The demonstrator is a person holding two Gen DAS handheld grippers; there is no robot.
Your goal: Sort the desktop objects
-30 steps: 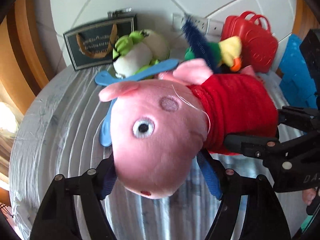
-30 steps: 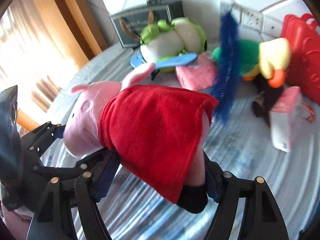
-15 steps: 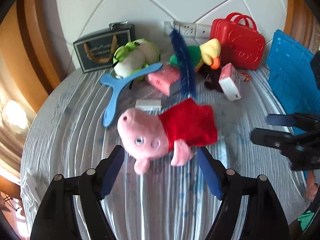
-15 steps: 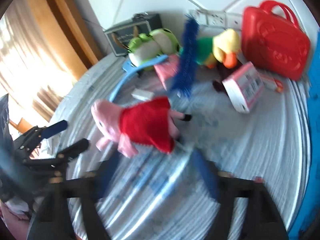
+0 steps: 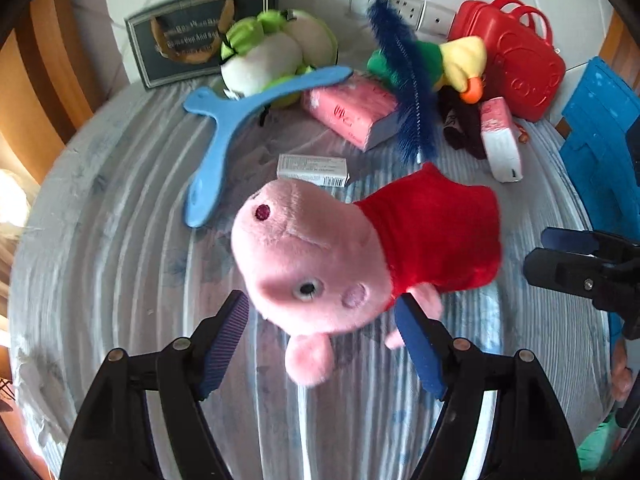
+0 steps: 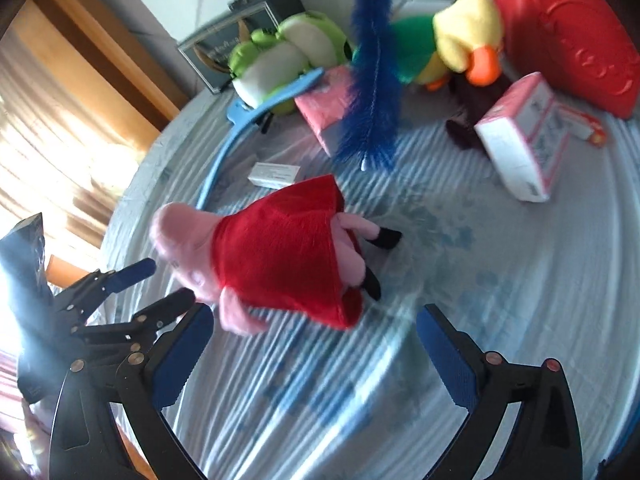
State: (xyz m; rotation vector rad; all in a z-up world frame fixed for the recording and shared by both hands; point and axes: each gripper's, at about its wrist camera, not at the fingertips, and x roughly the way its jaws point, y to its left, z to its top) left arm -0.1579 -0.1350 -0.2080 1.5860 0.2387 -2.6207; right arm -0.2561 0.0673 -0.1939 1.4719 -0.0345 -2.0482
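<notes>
Dark framed sign (image 5: 202, 36) far left against wall; green-white plush (image 5: 276, 54) beside it; light blue boomerang (image 5: 224, 128) in front, one arm leaning on plush; small white box (image 5: 312, 168) at centre; pink pig plush in red dress (image 5: 360, 248) lying on striped worktop (image 5: 120, 220), head toward near-left; left gripper (image 5: 324, 344) apart, jaws flanking pig's head, contact unclear; right gripper (image 6: 312, 356) just opening, now wide apart, nothing between; blue feather (image 6: 372, 96), duck plush (image 6: 452, 48), red case (image 6: 568, 36) far right
</notes>
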